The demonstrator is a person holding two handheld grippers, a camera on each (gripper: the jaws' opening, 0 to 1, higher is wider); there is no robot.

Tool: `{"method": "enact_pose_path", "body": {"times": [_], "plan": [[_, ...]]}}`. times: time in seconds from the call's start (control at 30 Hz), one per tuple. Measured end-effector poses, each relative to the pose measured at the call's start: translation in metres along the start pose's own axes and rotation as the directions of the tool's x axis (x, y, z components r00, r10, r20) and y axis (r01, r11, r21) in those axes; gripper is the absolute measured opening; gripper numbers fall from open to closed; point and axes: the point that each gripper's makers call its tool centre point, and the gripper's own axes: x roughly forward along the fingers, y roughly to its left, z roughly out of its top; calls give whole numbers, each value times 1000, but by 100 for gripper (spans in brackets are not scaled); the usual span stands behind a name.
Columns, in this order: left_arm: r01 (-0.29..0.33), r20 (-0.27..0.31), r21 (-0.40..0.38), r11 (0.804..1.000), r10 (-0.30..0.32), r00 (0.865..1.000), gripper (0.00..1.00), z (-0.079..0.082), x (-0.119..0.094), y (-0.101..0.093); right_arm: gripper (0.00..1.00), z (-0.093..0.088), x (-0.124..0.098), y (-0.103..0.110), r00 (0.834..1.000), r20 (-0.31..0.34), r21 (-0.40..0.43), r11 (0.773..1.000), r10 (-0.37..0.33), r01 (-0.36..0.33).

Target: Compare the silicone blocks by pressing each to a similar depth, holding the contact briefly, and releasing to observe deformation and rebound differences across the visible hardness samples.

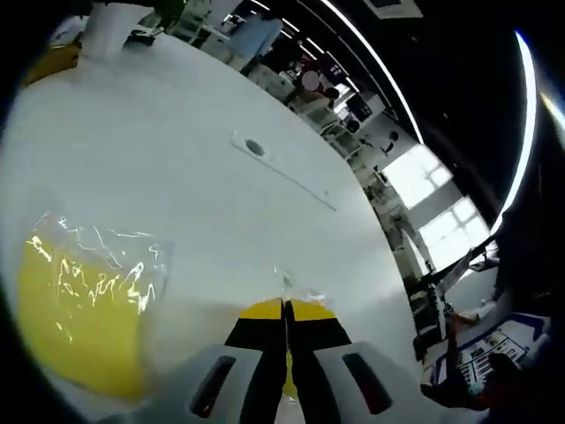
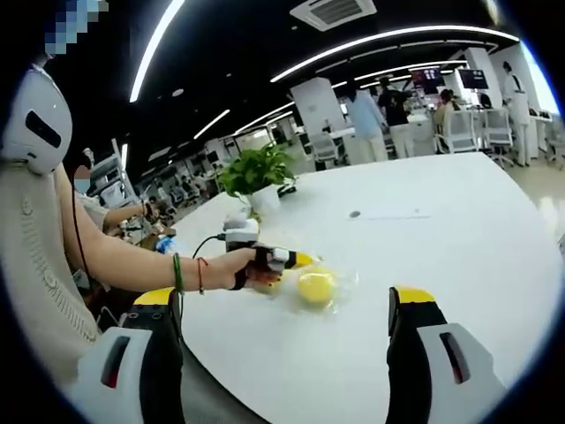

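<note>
A: Nearest the lens, the left claw has its yellow-tipped jaws pressed shut with nothing between them, hanging low over the white bench.

B: And the round yellow silicone block in clear crinkled wrap lies just beside it, near the bench's front edge, probably within reach for pressing.

A: The right claw is spread wide and empty, held back, likely to watch the block.

No legible text or labels
</note>
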Motion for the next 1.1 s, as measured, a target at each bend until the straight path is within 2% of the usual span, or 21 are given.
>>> {"method": "enact_pose_path", "body": {"times": [0.17,0.27,0.43,0.53,0.6,0.67,0.7,0.83,0.87,0.93,0.97,1.03,1.07,1.1], "plan": [[-54,-19,66,996,55,998,0,-2,2,13,91,-2,2,-2,1000,-3,5,1000,0,0],[-65,-26,78,995,67,997,0,-4,3,19,91,-3,5,-2,1000,-8,7,1000,6,-6],[-90,-37,153,984,97,995,0,-7,6,26,90,-2,7,-2,1000,-11,3,1000,11,-11],[-94,-45,218,971,107,993,0,-5,7,26,90,-1,7,-3,1000,-7,0,1000,12,-12],[-79,-59,286,955,100,993,0,-5,7,24,90,-1,7,-3,1000,-7,0,1000,11,-11],[-85,-64,292,953,108,992,0,-4,6,24,90,0,7,-3,1000,-5,0,1000,11,-11],[-89,-67,314,945,115,991,1,-4,5,25,90,0,7,-3,1000,-6,0,1000,13,-13],[-100,-65,515,851,155,986,6,-1,-2,25,89,-1,7,1,1000,-13,-10,1000,19,-19],[-110,-63,559,822,174,983,8,0,-6,25,89,-2,8,2,1000,-14,-11,1000,23,-23],[-106,-64,623,775,186,981,11,2,-8,25,88,-2,8,3,1000,-12,-15,1000,25,-25],[-113,-59,662,741,202,978,13,4,-10,27,88,-4,8,4,1000,-15,-16,1000,24,-25],[-106,-66,701,705,212,975,18,3,-16,24,88,-7,7,5,999,-21,-12,1000,26,-26],[-113,-59,729,676,225,972,20,4,-19,24,88,-8,7,6,999,-21,-12,1000,28,-28],[-112,-53,747,655,226,973,23,5,-21,24,88,-10,6,8,999,-19,-14,999,28,-28]]}}
